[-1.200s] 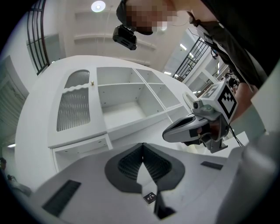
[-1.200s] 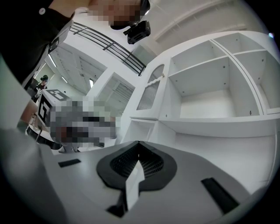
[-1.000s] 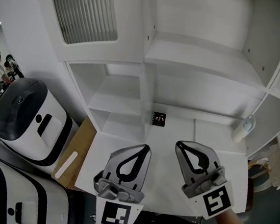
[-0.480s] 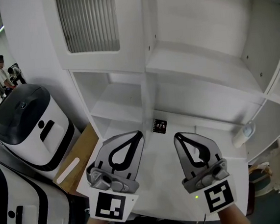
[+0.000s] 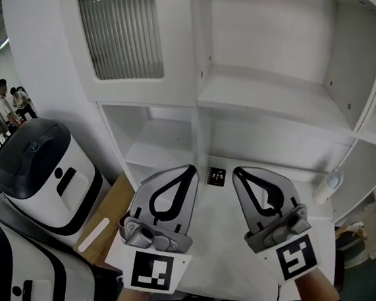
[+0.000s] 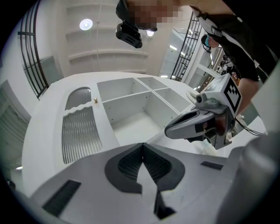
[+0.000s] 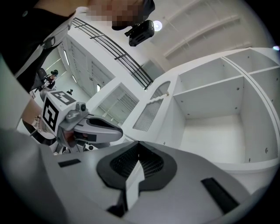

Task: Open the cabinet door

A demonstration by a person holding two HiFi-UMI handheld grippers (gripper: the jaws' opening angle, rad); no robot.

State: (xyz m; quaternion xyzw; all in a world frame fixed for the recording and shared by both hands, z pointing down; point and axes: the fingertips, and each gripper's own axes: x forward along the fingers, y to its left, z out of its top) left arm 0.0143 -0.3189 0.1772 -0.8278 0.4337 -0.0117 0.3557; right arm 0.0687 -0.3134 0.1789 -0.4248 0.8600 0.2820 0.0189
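A white and black machine (image 5: 41,170) and a brown board (image 5: 114,203) stand off the bench's left edge. If my elbow swings out that way as I reach up, I could clip them.

My left gripper (image 5: 190,170) hovers over the middle of the bench (image 5: 216,233), clenched on nothing. The cabinet door (image 5: 127,36) is well above it, at the cabinet's upper left, and looks shut, flush with its frame. Its small knob (image 6: 95,100) sits on the edge next to the open shelves (image 5: 268,92).

That is where I see the main risk. Jaws pressed together cannot take a knob, so unless I open them first I will only poke the door. I could also slide off the knob into the ribbed pane (image 5: 123,27), which I judge to be the fragile part. Pulling at an angle could make the jaws slip off so small a knob.

A black card (image 5: 215,175) lies on the bench just ahead of both tips, and a low sweep would push it. My right gripper (image 5: 236,171) is beside the left, also clenched and empty. If it goes up alongside, it may end up in the door's swing.

A small white container (image 5: 327,185) sits near the bench's right edge, and a careless right arm could knock it off.
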